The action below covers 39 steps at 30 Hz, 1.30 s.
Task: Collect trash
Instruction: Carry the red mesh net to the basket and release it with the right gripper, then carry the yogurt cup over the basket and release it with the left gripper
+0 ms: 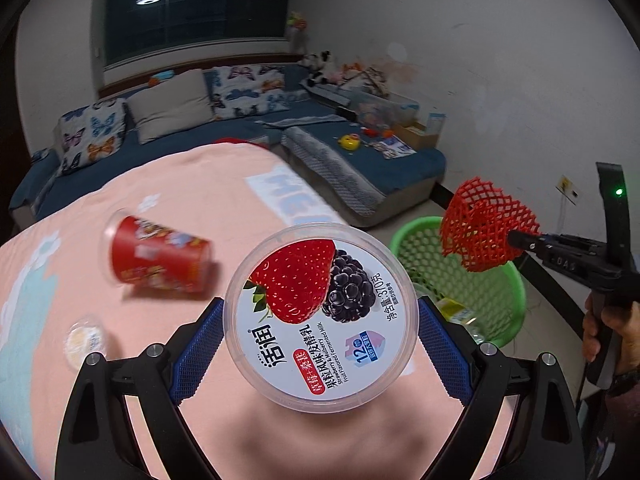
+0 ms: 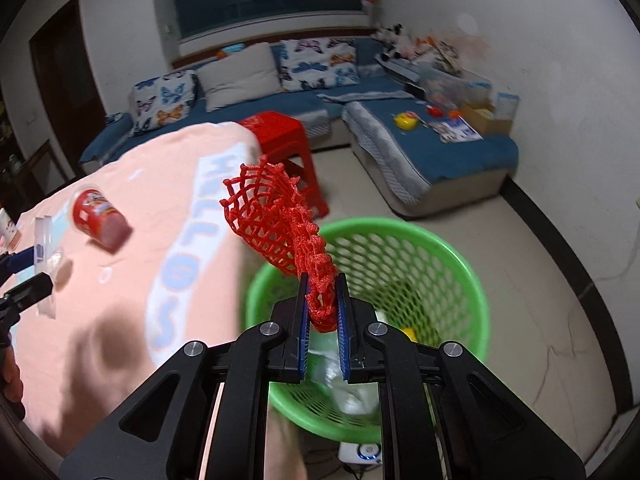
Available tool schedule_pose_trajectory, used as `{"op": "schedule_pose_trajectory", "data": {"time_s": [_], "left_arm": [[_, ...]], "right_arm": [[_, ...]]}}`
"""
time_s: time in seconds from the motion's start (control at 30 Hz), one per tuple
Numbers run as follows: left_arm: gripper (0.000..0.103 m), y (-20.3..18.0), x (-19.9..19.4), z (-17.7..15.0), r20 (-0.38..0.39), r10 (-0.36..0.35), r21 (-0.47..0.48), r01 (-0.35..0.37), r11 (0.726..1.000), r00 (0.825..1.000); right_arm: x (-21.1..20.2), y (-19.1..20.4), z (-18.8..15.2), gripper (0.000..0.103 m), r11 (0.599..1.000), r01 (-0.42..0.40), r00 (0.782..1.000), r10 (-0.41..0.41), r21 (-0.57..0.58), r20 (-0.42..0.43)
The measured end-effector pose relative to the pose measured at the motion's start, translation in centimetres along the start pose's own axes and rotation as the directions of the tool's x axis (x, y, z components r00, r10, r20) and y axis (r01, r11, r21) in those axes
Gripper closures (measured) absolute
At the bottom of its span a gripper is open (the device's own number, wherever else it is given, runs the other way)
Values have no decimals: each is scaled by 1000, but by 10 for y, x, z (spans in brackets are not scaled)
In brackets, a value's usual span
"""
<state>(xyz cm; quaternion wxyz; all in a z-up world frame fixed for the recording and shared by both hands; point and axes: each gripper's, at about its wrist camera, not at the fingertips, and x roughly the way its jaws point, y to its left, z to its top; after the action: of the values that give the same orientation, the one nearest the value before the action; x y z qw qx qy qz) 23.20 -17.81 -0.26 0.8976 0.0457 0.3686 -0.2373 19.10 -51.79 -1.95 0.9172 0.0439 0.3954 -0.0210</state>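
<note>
My left gripper is shut on a round yogurt tub with a strawberry and mulberry lid, held above the pink tablecloth. My right gripper is shut on a red foam fruit net and holds it over the green mesh basket; the net and basket also show in the left wrist view. A red snack cup lies on its side on the cloth, and also shows in the right wrist view. A small clear jelly cup sits at the left.
The basket stands on the floor beside the table's right edge and holds some trash. A red plastic stool stands behind the table. A blue sofa with cushions and toys runs along the back wall and right side.
</note>
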Motion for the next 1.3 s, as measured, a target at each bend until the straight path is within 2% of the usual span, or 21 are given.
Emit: {"op": "schedule_pose_trajectory", "data": {"time_s": [0.3,0.7,0.83,0.9,1.2,1.3], "left_arm": [[13,-47,23,10,-30,-49,71,51,996,998],[13,-82,51,24,-65,-91,114,98,989,994],[13,-94,57,26,-75,-96,125,105,987,993],[13,-97,63,27,-82,-99,129,109,986,992],[13,-116,94,31,-128,-117,140,135,981,985],[13,-123,103,32,-140,-131,139,151,979,981]], "right_arm": [[6,-31,-13,90,998,43,999,-41,52,-30],[14,-56,-20,87,993,57,997,-52,99,-48],[14,-64,-21,72,992,55,998,-51,115,-45],[13,-66,-21,60,991,56,998,-51,121,-43],[2,-78,-23,44,990,45,999,-41,136,-28],[-3,-80,-23,42,990,54,998,-52,133,-19]]}}
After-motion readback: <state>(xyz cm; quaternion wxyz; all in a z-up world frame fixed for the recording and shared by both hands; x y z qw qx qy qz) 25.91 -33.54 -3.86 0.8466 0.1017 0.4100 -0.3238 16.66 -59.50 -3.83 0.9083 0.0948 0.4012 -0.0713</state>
